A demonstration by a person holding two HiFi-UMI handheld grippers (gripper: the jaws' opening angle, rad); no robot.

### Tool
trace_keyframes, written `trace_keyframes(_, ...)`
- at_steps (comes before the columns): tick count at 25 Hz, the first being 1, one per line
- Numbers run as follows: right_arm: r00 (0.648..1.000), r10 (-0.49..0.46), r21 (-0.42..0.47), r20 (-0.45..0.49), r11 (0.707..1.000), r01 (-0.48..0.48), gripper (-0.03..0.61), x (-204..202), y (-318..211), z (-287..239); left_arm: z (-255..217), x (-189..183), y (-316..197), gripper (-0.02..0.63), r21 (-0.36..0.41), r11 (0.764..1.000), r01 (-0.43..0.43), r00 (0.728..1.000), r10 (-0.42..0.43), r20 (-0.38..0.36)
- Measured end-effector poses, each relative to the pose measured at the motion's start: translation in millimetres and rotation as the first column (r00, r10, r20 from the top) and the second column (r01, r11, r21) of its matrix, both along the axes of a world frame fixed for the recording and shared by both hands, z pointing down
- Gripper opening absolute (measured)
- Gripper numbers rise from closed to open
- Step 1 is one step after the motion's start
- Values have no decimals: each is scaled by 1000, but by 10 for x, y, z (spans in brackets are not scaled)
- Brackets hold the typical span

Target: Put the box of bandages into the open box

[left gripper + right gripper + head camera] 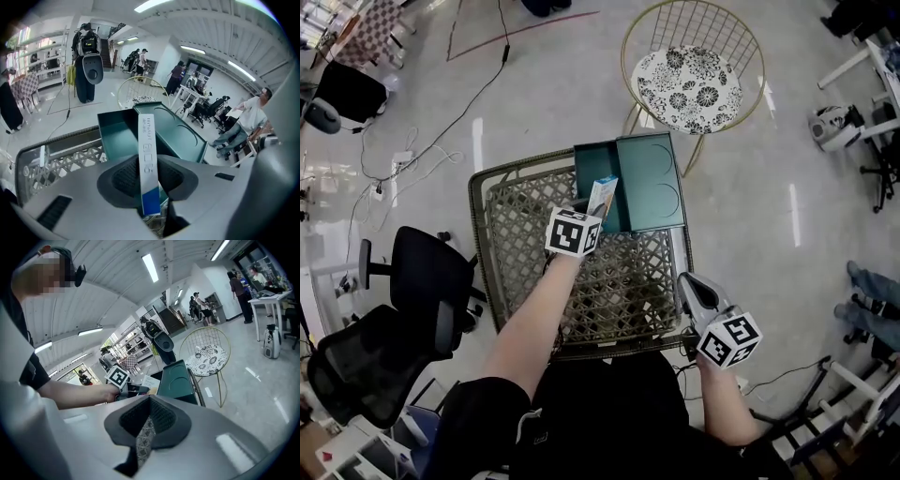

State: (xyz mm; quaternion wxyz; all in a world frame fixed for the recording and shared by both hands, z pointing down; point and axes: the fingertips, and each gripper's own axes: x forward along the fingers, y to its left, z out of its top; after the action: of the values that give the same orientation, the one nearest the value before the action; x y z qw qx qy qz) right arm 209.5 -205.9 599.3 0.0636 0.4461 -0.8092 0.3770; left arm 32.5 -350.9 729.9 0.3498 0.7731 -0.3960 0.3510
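Note:
The box of bandages (602,197), white with a blue end, stands upright between the pads of my left gripper (589,212). It hangs over the near edge of the open teal box (592,169), whose lid (652,183) lies flat to the right. In the left gripper view the bandage box (146,159) rises from the left gripper (147,177) in front of the teal box (117,136). My right gripper (690,287) rests at the wicker table's (516,246) right front corner with nothing in it. In its own view the right gripper (147,423) shows only a thin slit.
A gold wire chair (694,80) with a patterned cushion stands beyond the table. Black office chairs (420,281) crowd the left side, and cables (412,155) trail over the floor. A person's legs (872,302) show at the right edge.

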Motion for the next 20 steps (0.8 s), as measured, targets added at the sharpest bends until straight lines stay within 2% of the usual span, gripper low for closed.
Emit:
trace_keyframes(3,1000,-6,-11,-3,1000,5,11,-6,25,32,14,-114,-8,142,58,998,-24,995,19,96)
trace_keyframes(5,1000,-11,-25,-6,1000,11,11,-11,52,72,14,-200,12,149,83,996,-38,988,25,154)
trace_keyframes(12,1000,-22,-34,-6,999,22,11,-108,105,67,181,-350,177,147,49,994,-99,959,82,272)
trace_keyframes(20,1000,-29,-21,-10,999,28,11,-155,90,-27,183,-268,231,141,40,994,-100,968,88,236)
